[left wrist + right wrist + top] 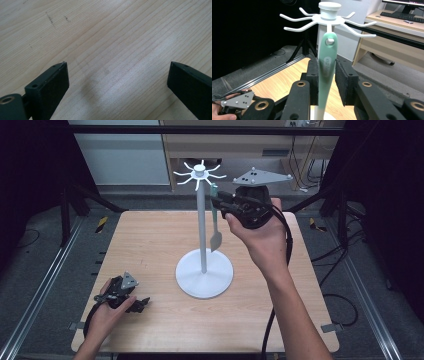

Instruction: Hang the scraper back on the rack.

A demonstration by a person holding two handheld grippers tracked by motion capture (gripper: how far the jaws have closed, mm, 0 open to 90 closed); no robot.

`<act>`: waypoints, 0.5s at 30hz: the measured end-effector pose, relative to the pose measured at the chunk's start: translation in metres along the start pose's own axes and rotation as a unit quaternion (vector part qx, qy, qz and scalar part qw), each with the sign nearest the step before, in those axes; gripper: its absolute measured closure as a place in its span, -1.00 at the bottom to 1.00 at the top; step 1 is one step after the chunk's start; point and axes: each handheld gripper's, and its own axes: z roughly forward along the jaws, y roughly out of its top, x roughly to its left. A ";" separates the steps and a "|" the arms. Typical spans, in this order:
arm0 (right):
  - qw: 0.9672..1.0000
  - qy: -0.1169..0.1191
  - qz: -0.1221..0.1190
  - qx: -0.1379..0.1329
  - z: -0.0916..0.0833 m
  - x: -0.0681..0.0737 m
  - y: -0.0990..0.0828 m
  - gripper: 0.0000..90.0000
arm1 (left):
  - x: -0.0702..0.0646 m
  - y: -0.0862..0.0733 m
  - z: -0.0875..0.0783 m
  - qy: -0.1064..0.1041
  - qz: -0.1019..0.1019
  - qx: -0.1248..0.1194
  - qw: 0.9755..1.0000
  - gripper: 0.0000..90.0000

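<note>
A white hook stand (202, 220) rises from a round base in the middle of the wooden table (150, 235). A mint-green spatula (215, 239) hangs from one of its hooks, blade down beside the pole. In the right gripper view the hook tip pokes through the hole in the spatula (327, 62) handle, under the stand's hook ring (329, 15). My right gripper (218, 200) (327, 72) is raised at hook height, shut on the handle just below that hole. My left gripper (142, 302) (117, 75) rests low at the table's front left, open over bare wood.
Black frame posts and rails stand around the table. A desk with cables sits beyond the far edge. The right gripper's cable (280, 285) trails down along the forearm toward the front edge.
</note>
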 end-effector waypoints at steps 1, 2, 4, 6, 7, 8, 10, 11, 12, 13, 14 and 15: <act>1.000 0.000 0.000 0.000 0.000 0.000 0.000 0.63 | 0.000 0.000 0.000 0.000 0.001 0.000 1.000 -0.92; 1.000 0.000 -0.002 -0.001 -0.002 0.000 0.000 0.62 | 0.000 0.000 0.000 0.001 0.001 0.000 1.000 -0.92; 1.000 0.000 -0.002 -0.001 -0.003 0.000 -0.001 0.62 | 0.000 0.000 0.000 0.000 0.000 0.000 1.000 -0.92; 1.000 -0.002 -0.002 -0.001 -0.005 0.000 -0.002 0.62 | 0.000 0.000 0.000 0.000 0.000 0.000 1.000 -0.92; 1.000 -0.003 -0.001 -0.002 -0.006 -0.001 -0.002 0.62 | 0.000 0.000 0.000 0.000 0.000 0.000 1.000 -0.92; 1.000 -0.004 0.000 -0.002 -0.007 -0.001 -0.002 0.63 | 0.000 0.000 0.000 0.000 0.000 0.000 1.000 -0.92; 1.000 -0.007 0.000 -0.001 -0.009 -0.002 -0.004 0.63 | 0.000 0.000 0.000 0.001 0.001 0.000 1.000 -0.92; 1.000 -0.008 0.000 -0.001 -0.010 -0.003 -0.004 0.63 | 0.000 0.000 0.000 0.001 0.001 0.000 1.000 -0.92; 1.000 -0.009 0.000 0.000 -0.011 -0.004 -0.005 0.63 | 0.000 0.000 0.000 0.001 0.001 0.000 1.000 -0.92; 1.000 -0.012 0.000 0.002 -0.012 -0.005 -0.006 0.63 | 0.000 0.000 0.000 0.001 0.001 0.000 1.000 -0.92; 1.000 -0.012 0.000 0.002 -0.012 -0.005 -0.006 0.63 | 0.000 0.000 0.000 0.001 0.001 0.000 1.000 -0.92; 1.000 -0.016 0.001 0.003 -0.014 -0.008 -0.008 0.63 | 0.000 0.000 0.000 0.001 0.001 0.000 1.000 -0.92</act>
